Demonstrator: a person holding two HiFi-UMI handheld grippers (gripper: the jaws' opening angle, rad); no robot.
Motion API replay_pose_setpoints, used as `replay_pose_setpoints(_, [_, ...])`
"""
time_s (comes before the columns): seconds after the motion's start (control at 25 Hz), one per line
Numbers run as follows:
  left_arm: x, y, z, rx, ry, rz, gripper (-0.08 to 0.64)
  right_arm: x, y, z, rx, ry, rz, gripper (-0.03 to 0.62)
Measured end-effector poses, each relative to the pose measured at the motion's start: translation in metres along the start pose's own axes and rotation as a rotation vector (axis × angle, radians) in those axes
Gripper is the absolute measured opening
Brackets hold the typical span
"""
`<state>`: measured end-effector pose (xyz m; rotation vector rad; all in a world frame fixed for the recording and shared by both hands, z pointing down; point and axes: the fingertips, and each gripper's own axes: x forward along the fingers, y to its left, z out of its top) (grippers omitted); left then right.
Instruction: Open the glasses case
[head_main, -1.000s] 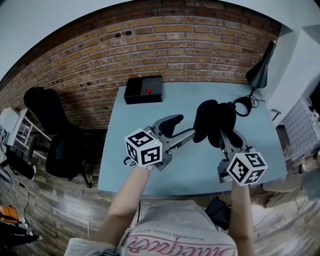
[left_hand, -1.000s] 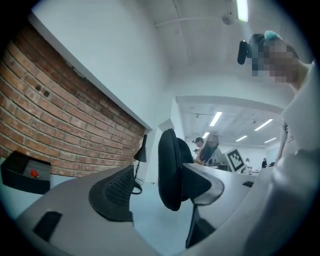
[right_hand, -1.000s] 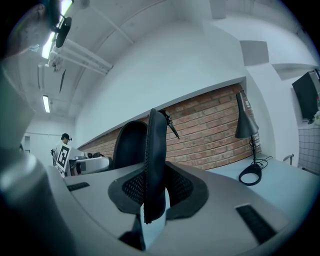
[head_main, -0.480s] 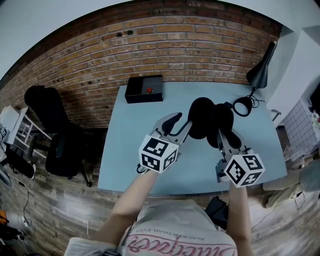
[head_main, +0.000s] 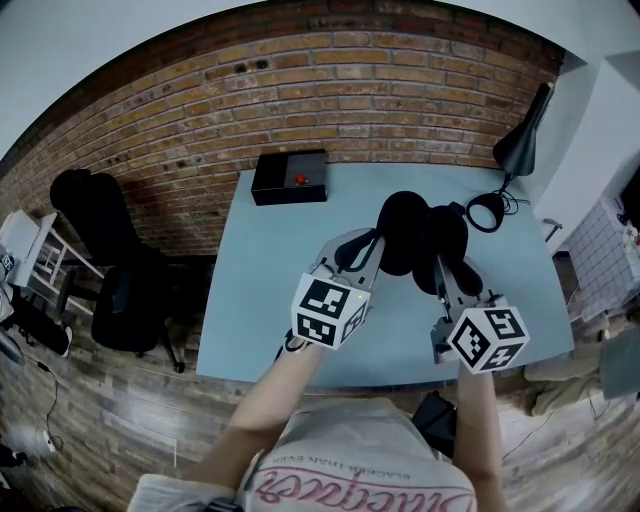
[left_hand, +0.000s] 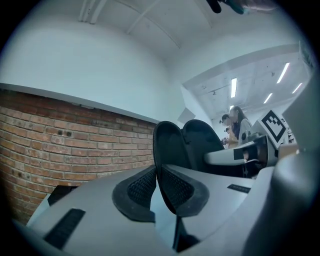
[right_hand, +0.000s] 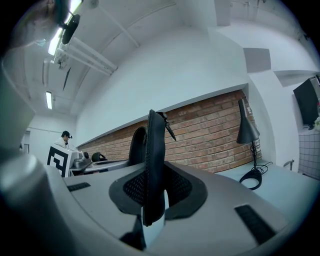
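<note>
Head view: glasses case (head_main: 420, 235) is held up off the surface (head_main: 260, 300), over its right half and nearer the far edge than the near one, with the lamp base (head_main: 486, 212) just beyond toward the far right corner. Left tool (head_main: 372, 252) is clamped tight on the rim of one shell; left gripper view shows the pads pinching that thin black edge, with the second shell behind it. Right tool (head_main: 441, 262) has the other shell's zippered rim between its pads and presses on it, jaws closing a touch more. The halves stand apart in a V, so I judge the opening is under way, not finished. To do it well I'd let the right grip settle, then swing both tools apart evenly about the hinge, level, no twisting. Both bites look shallow, so pull slow or a shell slips out. Zipper pull (right_hand: 169, 128) sticks out loose and shouldn't snag.
</note>
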<state>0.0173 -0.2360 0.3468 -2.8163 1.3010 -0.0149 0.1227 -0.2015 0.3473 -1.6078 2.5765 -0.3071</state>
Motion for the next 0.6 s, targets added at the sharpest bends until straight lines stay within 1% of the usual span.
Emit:
replay_pose_setpoints(0.16, [0.0003, 0.0007, -0.0002, -0.019, -0.003, 0.006, 0.035, -0.0006, 0.0008, -0.0012, -0.002, -0.003, 0.0, 0.057])
replay_pose_setpoints(0.32, [-0.0002, -0.0011, -0.0005, -0.007, 0.003, 0.005, 0.035, -0.0017, 0.0001, -0.0014, -0.006, 0.0, -0.01, 0.057])
replay_pose_setpoints(0.6, [0.0012, -0.0044, 0.0, -0.01, 0.0, 0.002, 0.035, -0.0032, -0.0034, -0.0009, -0.024, -0.006, -0.024, 0.057])
